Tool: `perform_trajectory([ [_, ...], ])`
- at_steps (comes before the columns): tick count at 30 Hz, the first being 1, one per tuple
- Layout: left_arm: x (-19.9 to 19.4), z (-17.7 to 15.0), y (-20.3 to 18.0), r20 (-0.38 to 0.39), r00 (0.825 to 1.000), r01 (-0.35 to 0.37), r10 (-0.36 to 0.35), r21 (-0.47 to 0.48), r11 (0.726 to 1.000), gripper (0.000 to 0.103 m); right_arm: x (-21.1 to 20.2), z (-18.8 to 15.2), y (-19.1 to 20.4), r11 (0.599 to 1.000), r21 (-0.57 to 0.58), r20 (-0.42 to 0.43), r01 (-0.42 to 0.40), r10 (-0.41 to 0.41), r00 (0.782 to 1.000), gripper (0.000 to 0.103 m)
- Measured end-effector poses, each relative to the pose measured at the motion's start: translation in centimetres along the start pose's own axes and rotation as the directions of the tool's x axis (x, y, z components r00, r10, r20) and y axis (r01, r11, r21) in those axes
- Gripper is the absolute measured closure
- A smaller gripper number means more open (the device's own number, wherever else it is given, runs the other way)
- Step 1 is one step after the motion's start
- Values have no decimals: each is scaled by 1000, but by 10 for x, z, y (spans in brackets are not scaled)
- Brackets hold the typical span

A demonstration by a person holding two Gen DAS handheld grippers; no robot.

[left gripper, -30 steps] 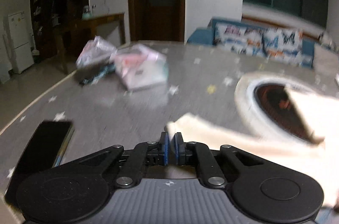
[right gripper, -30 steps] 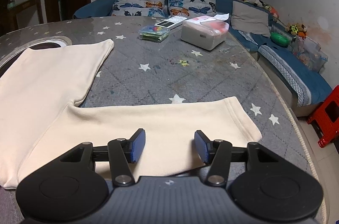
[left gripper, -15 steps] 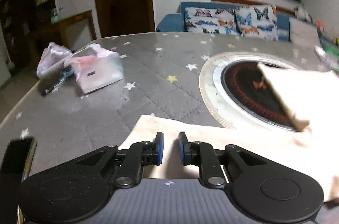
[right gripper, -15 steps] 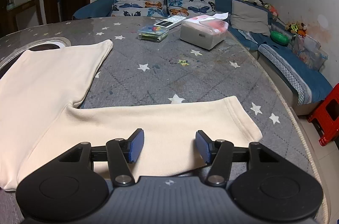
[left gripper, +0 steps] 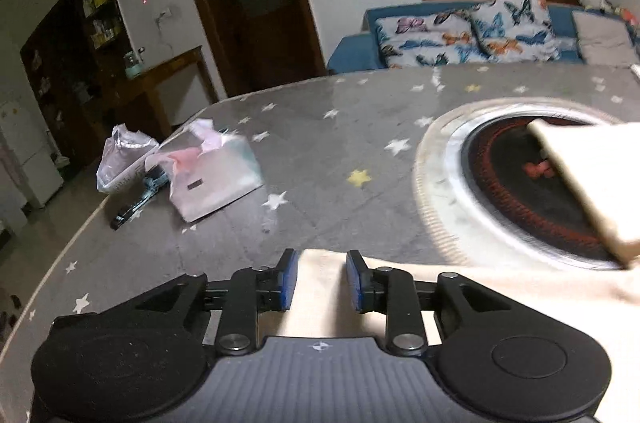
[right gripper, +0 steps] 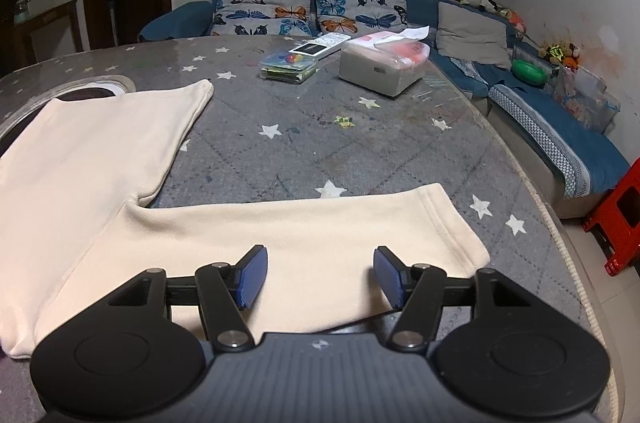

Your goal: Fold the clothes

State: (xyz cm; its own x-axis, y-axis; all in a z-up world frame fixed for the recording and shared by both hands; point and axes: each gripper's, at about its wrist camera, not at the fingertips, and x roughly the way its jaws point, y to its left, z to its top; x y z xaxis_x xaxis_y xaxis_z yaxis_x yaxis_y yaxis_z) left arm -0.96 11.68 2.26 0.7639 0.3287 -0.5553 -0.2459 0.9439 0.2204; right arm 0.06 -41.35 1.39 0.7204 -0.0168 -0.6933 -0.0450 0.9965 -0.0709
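1. Cream garment (right gripper: 192, 223) lying flat on the grey star-patterned surface (right gripper: 360, 151), one leg stretched toward the right edge, the other angled away toward the round inset.
2. Left gripper (left gripper: 320, 279) low over a corner of the same cream cloth (left gripper: 320, 287); jaws just been opening, now parted a little, blue pads clear of the fabric that lies between and beneath them.
3. Right gripper (right gripper: 318, 279) poised above the near leg of the garment, jaws just been widening, now spread broadly, with cloth below them and nothing pinched.
4. Hem of the near leg (right gripper: 452, 223) ending close to the right rim of the surface.
5. Round inset with dark red centre (left gripper: 520, 183) in the surface, partly covered by a blurred fold of cream cloth (left gripper: 580, 183).
6. Farther back in the right view: grey tissue box (right gripper: 380, 71), clear case of coloured bits (right gripper: 288, 65), white remote (right gripper: 320, 45), all well apart from the garment.
7. In the left view: pale plastic bags (left gripper: 208, 171) near the left edge.
8. Blue sofa with butterfly cushions (right gripper: 304, 7) beyond the surface.
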Motion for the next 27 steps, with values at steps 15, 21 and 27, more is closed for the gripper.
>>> perform_trajectory([
  [15,-98,7,-150,17,811,574,-585,172,800,64,-12,-16,-37,992,113,22,54,-57,998,45],
  [21,-116,1,-202,-23,745,651,-667,243,719,54,-7,-19,-72,968,220,12,119,-125,992,51],
  [27,-126,-10,-229,-62,714,681,-698,294,671,51,4,-20,-84,956,280,21,83,-93,995,66],
])
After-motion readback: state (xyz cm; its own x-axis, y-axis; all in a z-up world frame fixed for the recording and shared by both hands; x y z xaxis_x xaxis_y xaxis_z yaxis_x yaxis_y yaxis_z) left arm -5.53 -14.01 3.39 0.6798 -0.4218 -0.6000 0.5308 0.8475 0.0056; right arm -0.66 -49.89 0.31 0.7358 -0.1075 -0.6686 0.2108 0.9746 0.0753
